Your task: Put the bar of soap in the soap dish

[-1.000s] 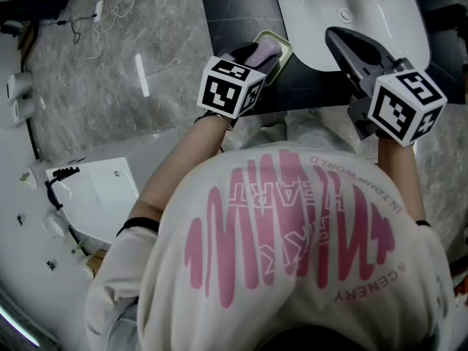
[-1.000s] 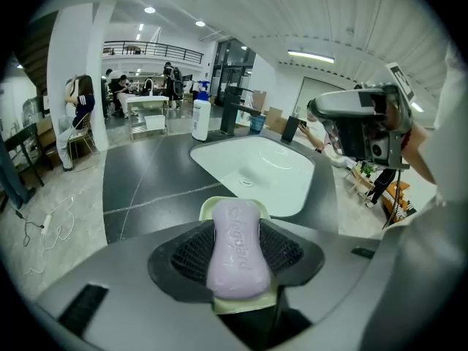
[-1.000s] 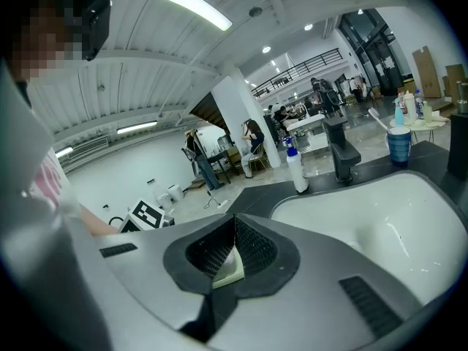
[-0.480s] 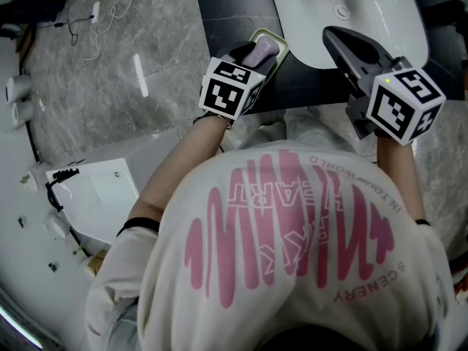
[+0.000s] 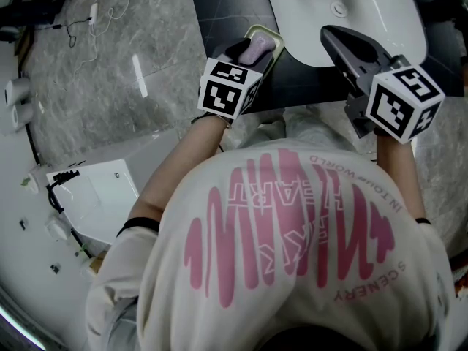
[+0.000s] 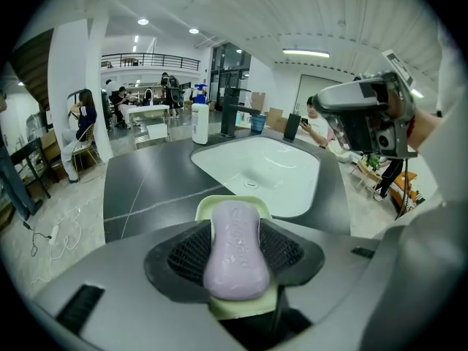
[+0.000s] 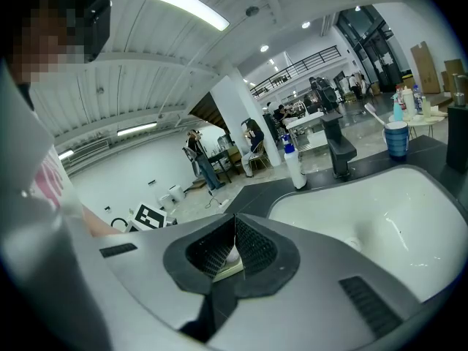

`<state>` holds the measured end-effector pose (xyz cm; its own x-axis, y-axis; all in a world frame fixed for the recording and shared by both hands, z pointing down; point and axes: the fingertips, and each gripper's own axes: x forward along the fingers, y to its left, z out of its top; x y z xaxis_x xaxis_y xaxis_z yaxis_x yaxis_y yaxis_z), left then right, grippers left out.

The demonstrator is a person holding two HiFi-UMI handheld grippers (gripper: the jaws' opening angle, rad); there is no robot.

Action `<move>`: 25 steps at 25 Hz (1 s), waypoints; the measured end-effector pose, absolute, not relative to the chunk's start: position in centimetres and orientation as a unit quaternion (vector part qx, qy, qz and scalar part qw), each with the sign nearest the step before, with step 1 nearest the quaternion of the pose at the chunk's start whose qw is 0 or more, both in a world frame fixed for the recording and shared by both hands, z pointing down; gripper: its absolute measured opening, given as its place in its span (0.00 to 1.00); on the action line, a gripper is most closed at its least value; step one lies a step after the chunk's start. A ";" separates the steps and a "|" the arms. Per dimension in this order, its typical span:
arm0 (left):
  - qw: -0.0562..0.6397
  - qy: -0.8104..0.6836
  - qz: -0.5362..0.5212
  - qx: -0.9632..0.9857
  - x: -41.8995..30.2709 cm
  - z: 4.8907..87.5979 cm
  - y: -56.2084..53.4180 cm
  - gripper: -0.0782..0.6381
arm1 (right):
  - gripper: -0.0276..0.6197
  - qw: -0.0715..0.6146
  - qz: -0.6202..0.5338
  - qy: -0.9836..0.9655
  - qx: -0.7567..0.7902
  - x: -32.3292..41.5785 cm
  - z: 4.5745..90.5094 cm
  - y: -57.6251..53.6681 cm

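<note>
A lilac bar of soap [image 6: 235, 251] lies between the black ribbed pads of my left gripper [image 6: 235, 248], which is shut on it. Directly under it sits the pale green soap dish [image 6: 219, 205] on the black counter, beside the white sink [image 6: 272, 168]. I cannot tell whether the soap touches the dish. In the head view the soap [image 5: 256, 50] and left gripper [image 5: 252, 50] hang over the dish [image 5: 259, 30]. My right gripper [image 5: 333, 34] hovers over the sink's near rim, jaws shut with nothing between them [image 7: 235, 229].
A white pump bottle [image 6: 199, 123], a dark faucet [image 6: 228, 112] and a blue cup [image 6: 257, 123] stand behind the sink. The black counter [image 6: 146, 181] stretches left of the dish. In the head view, grey marble floor [image 5: 110, 86] lies left of the counter edge.
Counter and sink slid slightly up and left in the head view. Both grippers keep their places, and the left one still holds the soap over the dish.
</note>
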<state>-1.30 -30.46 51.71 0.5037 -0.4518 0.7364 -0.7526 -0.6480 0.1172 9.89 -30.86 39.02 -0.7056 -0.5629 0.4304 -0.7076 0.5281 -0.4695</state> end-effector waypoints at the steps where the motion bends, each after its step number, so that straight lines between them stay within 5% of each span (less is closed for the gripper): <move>1: 0.219 -0.361 0.342 0.840 -1.3 51.6 -30.5 0.39 | 0.07 0.114 0.319 -0.867 0.366 9.9 39.0 -30.9; 19: 0.209 -0.410 0.219 0.860 -3.1 43.1 -31.4 0.38 | 0.07 0.125 0.302 -0.879 0.348 8.6 37.7 -30.7; 25: 0.189 -0.426 0.152 0.872 -4.3 37.9 -30.1 0.20 | 0.07 0.125 0.275 -0.890 0.343 7.3 35.4 -29.9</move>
